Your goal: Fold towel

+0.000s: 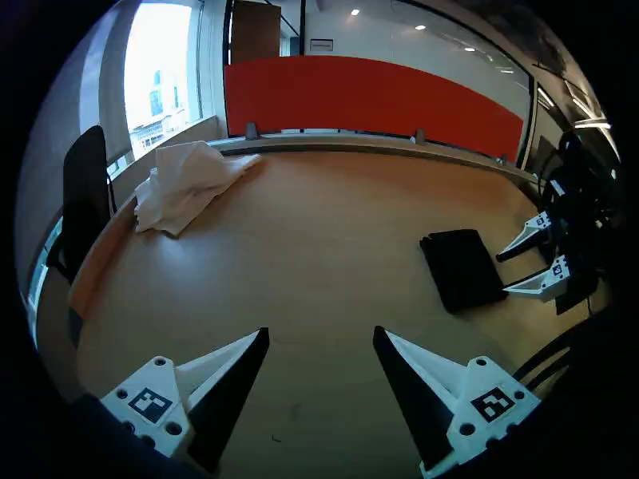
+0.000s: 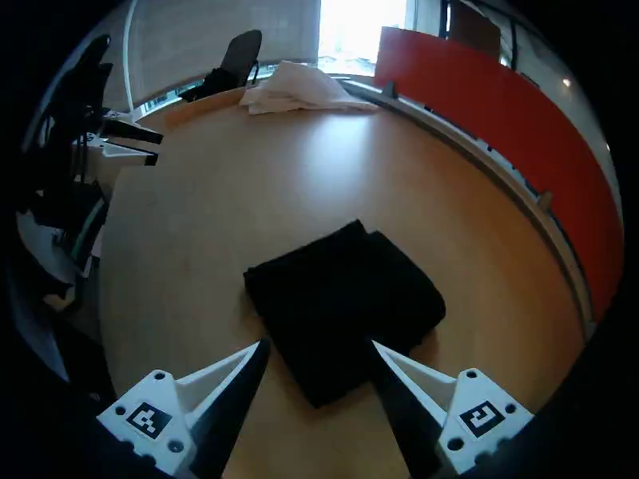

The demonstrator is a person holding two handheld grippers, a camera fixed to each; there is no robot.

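Black fabric towel (image 2: 343, 307), seemingly already folded, lies on light wooden tabletop (image 2: 240, 199), near corner between spread right gripper (image 2: 319, 345) fingers, left gripper (image 1: 319, 330) spread over bare wood, crumpled white cloth (image 1: 188, 184) well apart; a one-layer pinch could undo the fold.

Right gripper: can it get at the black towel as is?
Probably yes: the right gripper is open, the folded black towel lies right before it, and nothing on the table stands between.

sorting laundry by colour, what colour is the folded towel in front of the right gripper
Black. The towel shows best in the right gripper view.
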